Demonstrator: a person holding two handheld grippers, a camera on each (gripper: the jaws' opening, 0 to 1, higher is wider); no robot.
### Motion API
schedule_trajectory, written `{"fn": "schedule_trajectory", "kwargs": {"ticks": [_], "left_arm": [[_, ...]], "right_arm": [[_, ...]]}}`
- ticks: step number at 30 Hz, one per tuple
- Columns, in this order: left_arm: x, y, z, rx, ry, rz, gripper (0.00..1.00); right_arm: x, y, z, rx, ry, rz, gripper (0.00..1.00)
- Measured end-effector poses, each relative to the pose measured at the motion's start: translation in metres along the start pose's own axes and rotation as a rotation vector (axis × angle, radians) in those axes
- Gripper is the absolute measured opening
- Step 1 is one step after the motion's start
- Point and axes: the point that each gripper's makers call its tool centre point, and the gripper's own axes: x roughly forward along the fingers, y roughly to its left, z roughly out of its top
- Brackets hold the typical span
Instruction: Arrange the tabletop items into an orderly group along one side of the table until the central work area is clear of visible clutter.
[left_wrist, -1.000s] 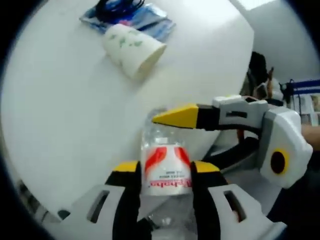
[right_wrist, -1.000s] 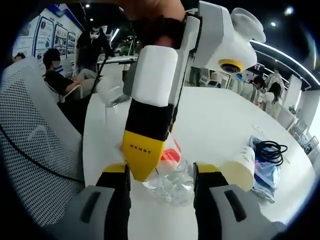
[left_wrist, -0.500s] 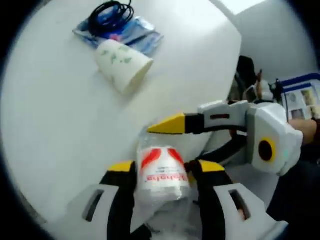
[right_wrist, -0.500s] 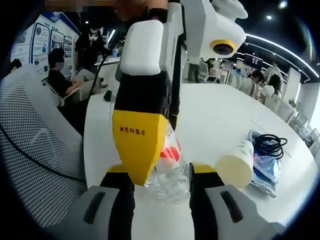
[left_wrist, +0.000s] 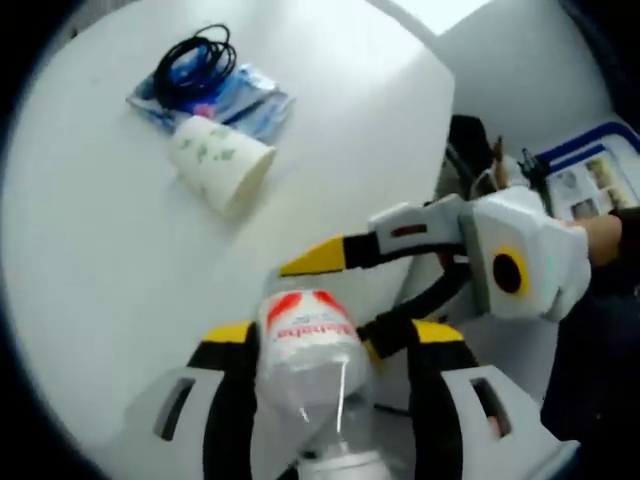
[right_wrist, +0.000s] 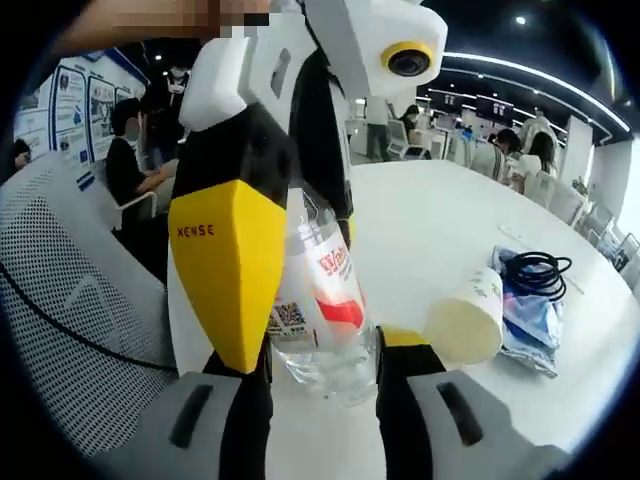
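A smooth white round table (left_wrist: 120, 300) sits in an open office with mesh chairs (right_wrist: 70, 300). My left gripper (left_wrist: 320, 350) clamps a crinkled clear plastic bottle (left_wrist: 305, 360) with a red-and-white label; my right gripper (right_wrist: 315, 355) closes around its base. A tipped paper cup (left_wrist: 218, 160) lies beside a blue packet (left_wrist: 235, 100) topped with coiled black cable (left_wrist: 195, 62).

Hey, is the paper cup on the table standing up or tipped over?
Tipped over. The paper cup lies on its side on the white table, its open mouth facing sideways beside the blue packet.
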Motion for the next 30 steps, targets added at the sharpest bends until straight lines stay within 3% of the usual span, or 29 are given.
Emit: {"fn": "schedule_trajectory", "kwargs": {"ticks": [9,12,14,16,24,30], "left_arm": [[-0.006,-0.005,0.009,0.046,-0.079,-0.023,0.59],[-0.008,-0.004,0.01,0.061,-0.099,-0.018,0.6],[-0.009,-0.006,0.011,0.079,-0.115,-0.029,0.57],[-0.008,-0.007,0.012,0.093,-0.123,-0.024,0.56],[-0.003,-0.004,0.014,0.162,-0.166,0.001,0.52],[-0.001,-0.005,0.019,0.199,-0.236,0.029,0.52]], "right_arm": [[-0.004,-0.007,-0.003,0.083,0.007,-0.008,0.38],[-0.007,-0.013,0.003,0.098,-0.019,-0.024,0.33],[-0.004,-0.016,-0.003,0.138,0.02,-0.016,0.33],[-0.007,-0.01,-0.004,0.092,0.009,0.002,0.33],[-0.007,-0.008,-0.005,0.095,0.01,-0.001,0.33],[-0.007,-0.007,-0.005,0.098,0.014,-0.004,0.33]]}}
